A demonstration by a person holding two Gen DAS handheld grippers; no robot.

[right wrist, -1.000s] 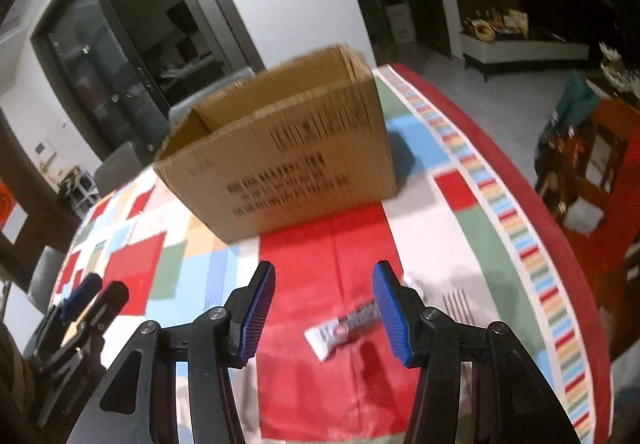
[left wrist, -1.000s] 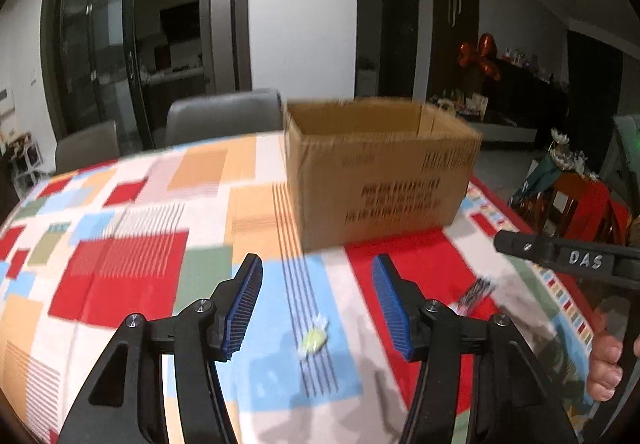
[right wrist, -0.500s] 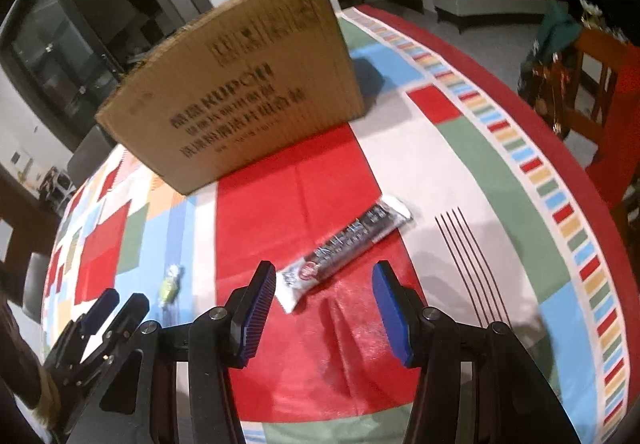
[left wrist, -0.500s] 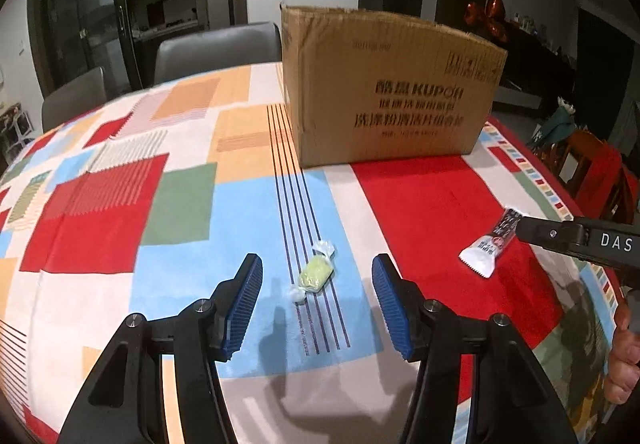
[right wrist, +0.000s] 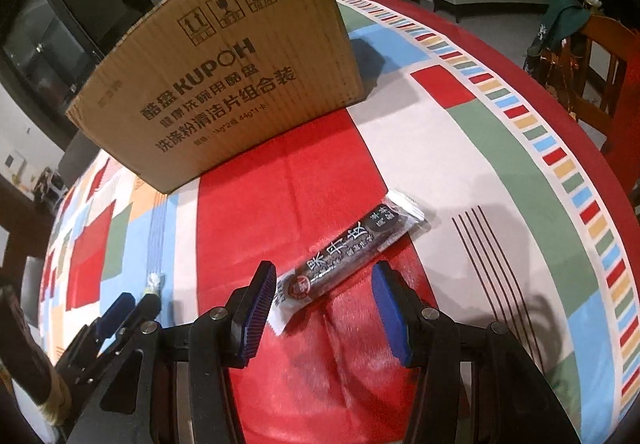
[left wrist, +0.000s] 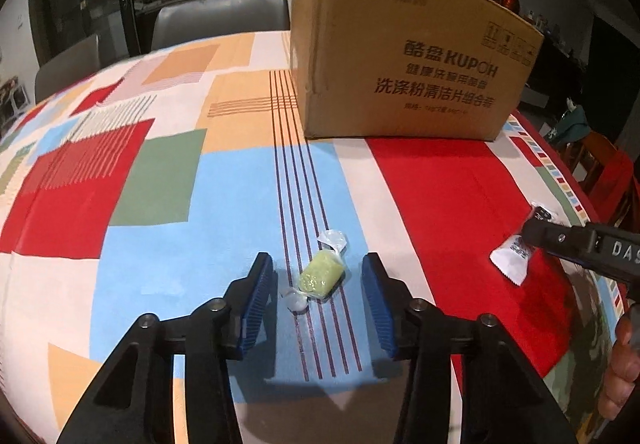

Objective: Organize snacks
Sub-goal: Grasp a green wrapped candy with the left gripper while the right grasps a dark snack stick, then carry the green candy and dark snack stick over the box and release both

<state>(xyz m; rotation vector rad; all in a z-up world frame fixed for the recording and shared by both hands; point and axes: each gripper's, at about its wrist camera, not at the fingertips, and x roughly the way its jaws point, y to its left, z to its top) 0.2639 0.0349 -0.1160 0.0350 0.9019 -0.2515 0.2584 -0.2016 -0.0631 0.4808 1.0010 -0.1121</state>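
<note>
A green wrapped candy (left wrist: pixel 321 277) lies on the patterned tablecloth between the blue pads of my open left gripper (left wrist: pixel 318 298), low over the table. A dark snack bar (right wrist: pixel 347 256) with white ends lies on the red patch; its near end sits between the pads of my open right gripper (right wrist: pixel 324 308). The bar's white end also shows in the left wrist view (left wrist: pixel 510 260), partly hidden by the right gripper (left wrist: pixel 576 250). An open cardboard box (left wrist: pixel 404 72) stands behind both snacks, also in the right wrist view (right wrist: pixel 224 84). The left gripper (right wrist: pixel 120 314) and the candy (right wrist: pixel 153 281) show at lower left there.
The tablecloth (left wrist: pixel 120 180) covers a round table whose edge curves on the right (right wrist: pixel 592 148). Grey chairs (left wrist: pixel 216 18) stand behind the table. A wooden chair with red cloth (right wrist: pixel 600 56) stands off the right edge.
Both grippers have moved down and forward to the table. The candy now sits between the left pads, and the bar's near end between the right pads. Both stay open.
</note>
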